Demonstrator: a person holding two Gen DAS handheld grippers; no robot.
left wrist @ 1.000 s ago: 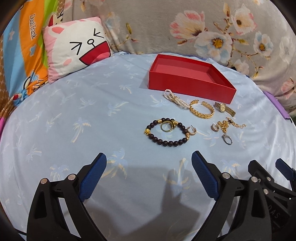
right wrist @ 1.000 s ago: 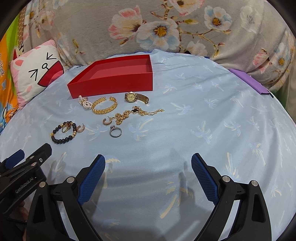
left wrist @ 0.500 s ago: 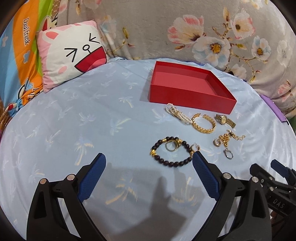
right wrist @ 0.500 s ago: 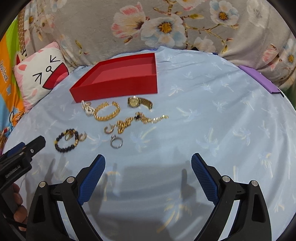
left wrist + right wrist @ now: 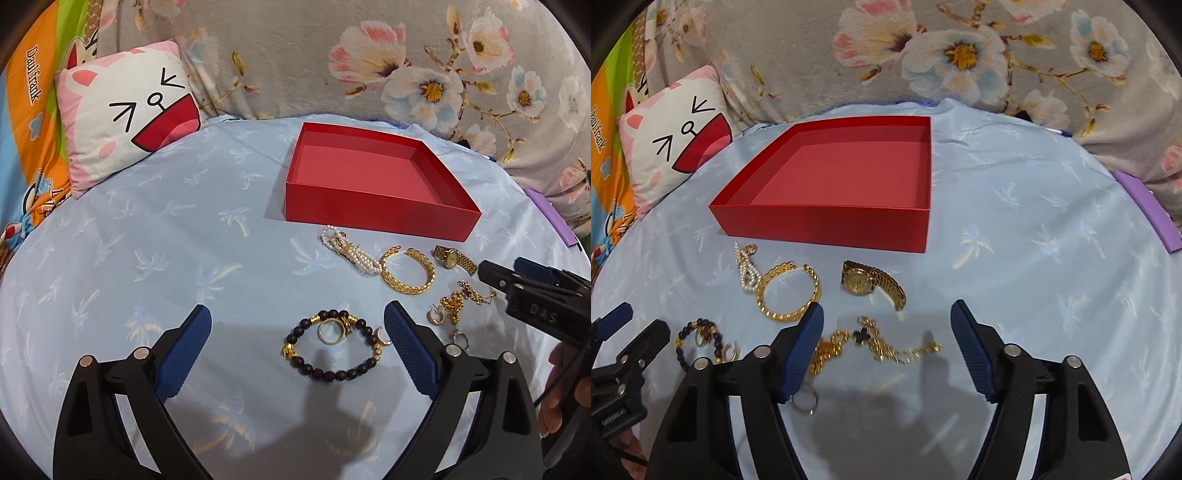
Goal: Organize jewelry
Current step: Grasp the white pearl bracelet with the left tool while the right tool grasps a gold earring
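An empty red box [image 5: 373,212] [image 5: 827,229] sits at the back of the blue sheet. In front of it lie a pearl bracelet [image 5: 351,253], a gold bangle [image 5: 406,271] [image 5: 788,293], a gold watch [image 5: 452,258] [image 5: 873,282], a gold chain [image 5: 886,343] [image 5: 461,301], a silver ring [image 5: 805,400] and a dark bead bracelet [image 5: 332,350] [image 5: 698,345] with a gold ring [image 5: 330,332] inside it. My left gripper [image 5: 298,347] is open, its fingers either side of the bead bracelet. My right gripper [image 5: 887,345] is open over the gold chain.
A cat-face pillow [image 5: 129,114] [image 5: 672,136] lies at the back left. A floral blanket [image 5: 406,62] rises behind the box. A purple strip [image 5: 1148,210] marks the right edge. The sheet [image 5: 1052,258] stretches right of the jewelry.
Both grippers have moved forward and down toward the jewelry. The bead bracelet now lies between my left fingers and the gold chain between my right fingers. Both stay open.
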